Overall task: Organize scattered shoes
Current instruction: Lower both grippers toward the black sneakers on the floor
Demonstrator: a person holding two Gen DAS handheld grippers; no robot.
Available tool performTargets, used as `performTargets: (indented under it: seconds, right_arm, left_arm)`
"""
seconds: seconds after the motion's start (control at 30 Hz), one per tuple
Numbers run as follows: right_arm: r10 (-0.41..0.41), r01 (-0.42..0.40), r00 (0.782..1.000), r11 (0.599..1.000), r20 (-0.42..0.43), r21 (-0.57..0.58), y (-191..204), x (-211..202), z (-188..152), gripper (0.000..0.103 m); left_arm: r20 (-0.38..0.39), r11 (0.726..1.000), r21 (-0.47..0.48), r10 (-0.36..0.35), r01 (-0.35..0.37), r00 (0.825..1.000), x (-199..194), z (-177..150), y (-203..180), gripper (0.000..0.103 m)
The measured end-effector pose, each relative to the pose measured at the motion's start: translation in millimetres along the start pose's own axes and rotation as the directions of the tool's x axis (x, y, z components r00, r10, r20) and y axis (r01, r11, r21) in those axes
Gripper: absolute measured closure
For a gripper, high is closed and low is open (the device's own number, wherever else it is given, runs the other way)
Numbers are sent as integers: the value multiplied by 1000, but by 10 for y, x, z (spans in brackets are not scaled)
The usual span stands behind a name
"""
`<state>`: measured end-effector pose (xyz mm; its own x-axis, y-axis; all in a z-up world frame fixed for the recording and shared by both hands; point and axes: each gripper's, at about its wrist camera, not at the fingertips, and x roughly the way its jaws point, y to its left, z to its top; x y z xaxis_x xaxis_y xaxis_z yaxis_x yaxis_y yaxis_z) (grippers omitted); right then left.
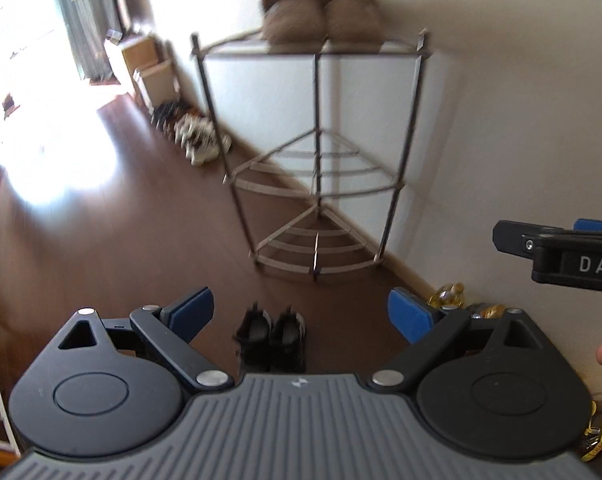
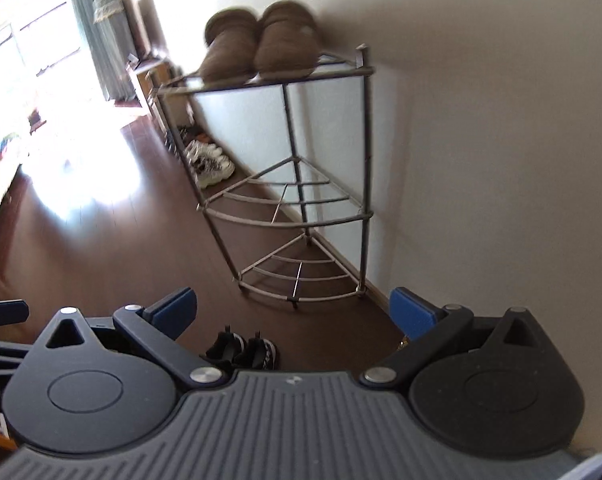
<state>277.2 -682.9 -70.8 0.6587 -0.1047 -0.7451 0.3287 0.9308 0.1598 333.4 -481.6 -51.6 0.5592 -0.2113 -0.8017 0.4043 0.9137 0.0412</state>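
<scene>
Hovering released at lower frame, the left hand-held gripper (image 1: 301,312) and right hand-held gripper (image 2: 293,312) flank black shoes (image 1: 271,336) on the floor, brown slippers (image 1: 321,10) topping the corner rack (image 1: 317,160).

two brown plush shoes (image 1: 321,10) sit side by side on the top tier of one corner rack (image 1: 317,152), which has three tiers, at 12 o'clock. two black shoes (image 1: 271,334) form one pair on the floor at 6 o'clock, and one heap of white sneakers (image 1: 199,138), too blurred to count singly, lies at 10 o'clock. two grippers show: left gripper (image 1: 301,316), right gripper (image 2: 293,312), each with two blue pads.
</scene>
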Motion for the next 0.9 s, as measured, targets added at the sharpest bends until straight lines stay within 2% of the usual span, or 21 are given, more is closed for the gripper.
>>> performTargets:
  seconds: [0.17,0.27,0.4,0.47,0.63,0.77,0.9]
  right_arm:
    - [-27,24,998,999,56,40,-103,-296,-43,1]
    - [-50,45,997,996,57,78,-63,-382,-165,1]
    - [-59,55,998,990,24,132,119,-428,-402,1]
    - [-29,29,1000,990,-2,139,302,-419,-557,1]
    - [-23,38,995,987,-92,159,655,-234,-958,1]
    - [0,30,981,988,-194,154,895,61,-1295,3]
    - [-2,38,964,991,-267,130,1006,346,-1433,4]
  left_arm:
    - [61,999,36,-36,34,997,-217,117,-46,7]
    - [70,997,66,-37,33,997,-292,82,2,6]
    - [39,995,88,-53,49,998,-294,-124,255,6]
    - [14,994,86,-71,70,997,-255,-308,440,6]
    - [-82,984,143,-95,106,992,-10,-943,848,6]
    - [-169,985,138,-84,108,982,308,-1235,972,7]
    - [-255,986,128,-72,107,964,634,-1507,1081,7]
